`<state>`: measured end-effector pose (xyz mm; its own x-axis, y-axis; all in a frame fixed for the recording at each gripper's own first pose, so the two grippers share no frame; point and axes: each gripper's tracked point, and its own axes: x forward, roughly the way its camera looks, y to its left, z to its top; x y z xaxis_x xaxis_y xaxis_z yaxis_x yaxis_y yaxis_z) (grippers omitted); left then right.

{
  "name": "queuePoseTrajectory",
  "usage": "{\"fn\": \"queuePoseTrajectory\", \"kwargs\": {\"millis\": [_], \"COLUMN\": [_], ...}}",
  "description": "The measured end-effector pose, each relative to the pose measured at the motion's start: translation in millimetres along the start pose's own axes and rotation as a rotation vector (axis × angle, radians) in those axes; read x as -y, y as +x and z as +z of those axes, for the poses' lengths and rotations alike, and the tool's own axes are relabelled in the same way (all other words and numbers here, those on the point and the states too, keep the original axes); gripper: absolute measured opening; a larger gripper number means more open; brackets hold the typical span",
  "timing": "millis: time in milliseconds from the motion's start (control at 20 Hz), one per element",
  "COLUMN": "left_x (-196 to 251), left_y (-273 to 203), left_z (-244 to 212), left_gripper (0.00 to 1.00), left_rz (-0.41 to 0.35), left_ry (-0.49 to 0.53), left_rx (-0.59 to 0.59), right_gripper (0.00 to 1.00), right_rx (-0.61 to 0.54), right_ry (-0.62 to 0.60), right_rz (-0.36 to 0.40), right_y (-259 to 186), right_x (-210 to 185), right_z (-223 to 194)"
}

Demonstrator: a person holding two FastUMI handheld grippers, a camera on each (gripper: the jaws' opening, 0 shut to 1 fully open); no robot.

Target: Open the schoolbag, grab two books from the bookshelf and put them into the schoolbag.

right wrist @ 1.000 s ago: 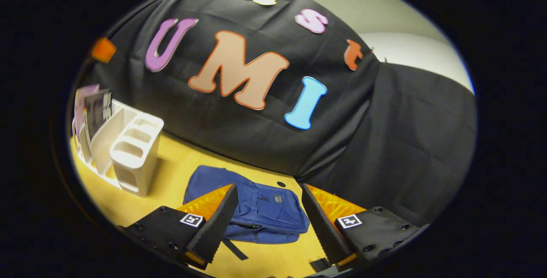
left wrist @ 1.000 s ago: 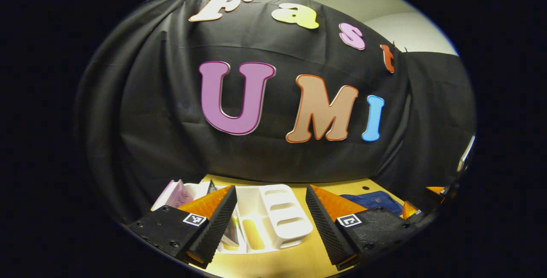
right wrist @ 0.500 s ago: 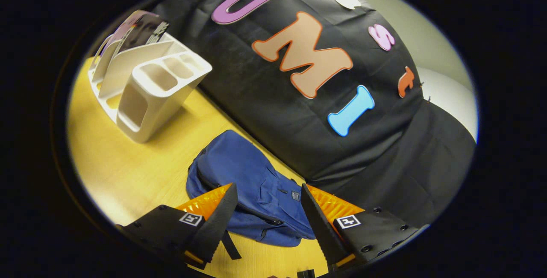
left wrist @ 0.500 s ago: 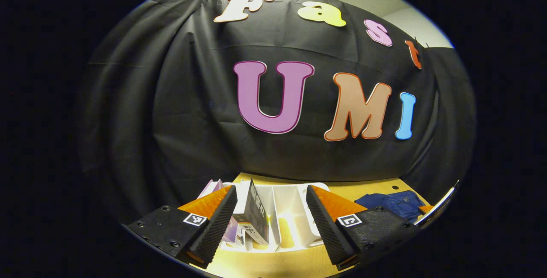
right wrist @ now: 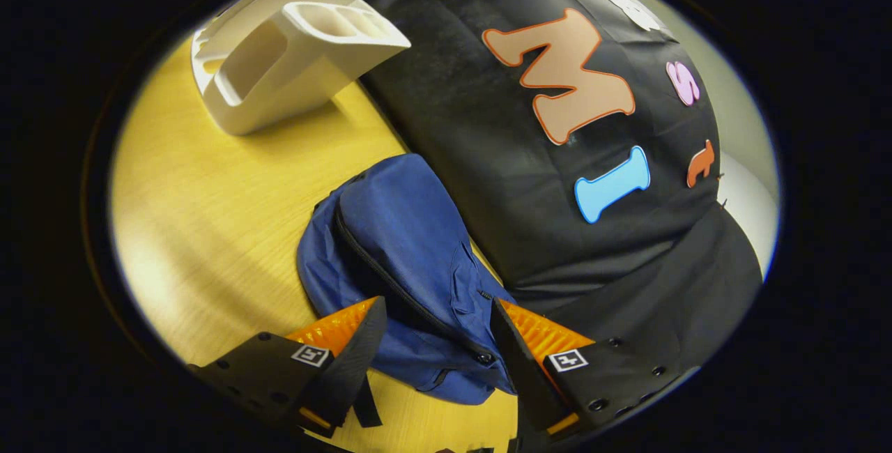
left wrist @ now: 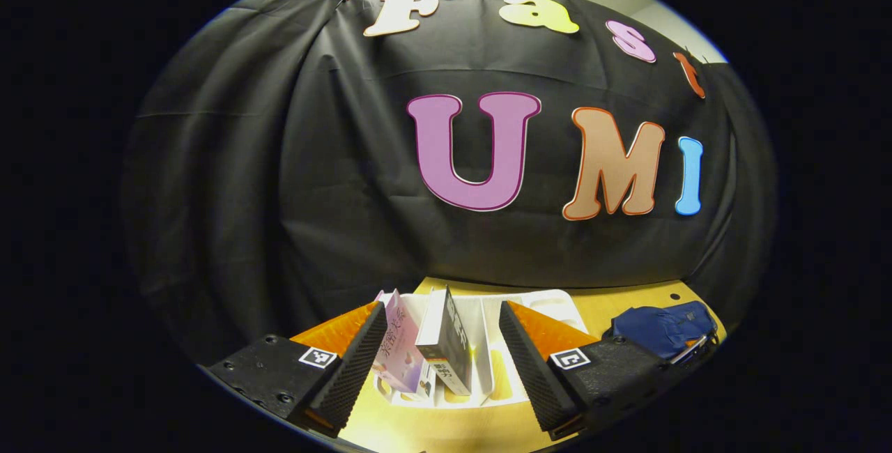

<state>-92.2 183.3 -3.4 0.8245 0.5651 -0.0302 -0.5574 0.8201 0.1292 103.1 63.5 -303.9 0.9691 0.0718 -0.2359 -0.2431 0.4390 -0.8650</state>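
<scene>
A blue schoolbag (right wrist: 404,258) lies flat on the yellow table, its zip shut. My right gripper (right wrist: 437,308) hovers just above the bag's near end, open, with the zip line running between the fingers. In the left gripper view the white bookshelf (left wrist: 488,341) stands ahead with a pink book (left wrist: 398,355) and a dark-covered book (left wrist: 446,341) upright in it. My left gripper (left wrist: 442,312) is open in front of the shelf, the books framed between its fingers. The schoolbag (left wrist: 662,327) sits off to the right there.
The yellow wooden table (right wrist: 209,195) stretches between the shelf (right wrist: 293,56) and the bag. The black cloth wall hangs right behind both. A dark strap (right wrist: 362,408) of the bag trails toward the near edge.
My right gripper dropped closer to the schoolbag and tilted, so the bag looms larger. The left gripper swung left; the shelf's books now sit centred between its fingers.
</scene>
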Motion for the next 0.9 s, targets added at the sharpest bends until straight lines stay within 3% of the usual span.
{"fn": "queuePoseTrajectory", "kwargs": {"millis": [250,550,800,850,900], "left_x": [-13.0,-31.0,-28.3,-26.5,-23.8], "left_y": [-1.4,-4.1,1.1,2.0,4.4], "left_z": [-12.7,-19.0,-16.5,-14.8,-14.0], "left_gripper": [0.95,0.95,0.93,0.97,0.93], "left_rz": [0.04,0.088,0.084,0.08,0.073], "left_ry": [-0.027,-0.034,-0.032,-0.029,-0.025], "left_rx": [-0.035,-0.056,-0.058,-0.057,-0.055], "right_gripper": [1.0,0.97,0.96,0.96,0.83], "right_rx": [0.026,0.023,0.022,0.016,0.016], "right_ry": [-0.058,-0.057,-0.047,-0.051,-0.057], "right_rz": [0.021,0.002,-0.009,0.002,0.009], "right_y": [24.0,46.3,65.9,71.6,75.4], "right_x": [-10.1,8.3,10.1,5.9,2.1], "right_z": [11.0,20.5,23.4,22.8,23.4]}}
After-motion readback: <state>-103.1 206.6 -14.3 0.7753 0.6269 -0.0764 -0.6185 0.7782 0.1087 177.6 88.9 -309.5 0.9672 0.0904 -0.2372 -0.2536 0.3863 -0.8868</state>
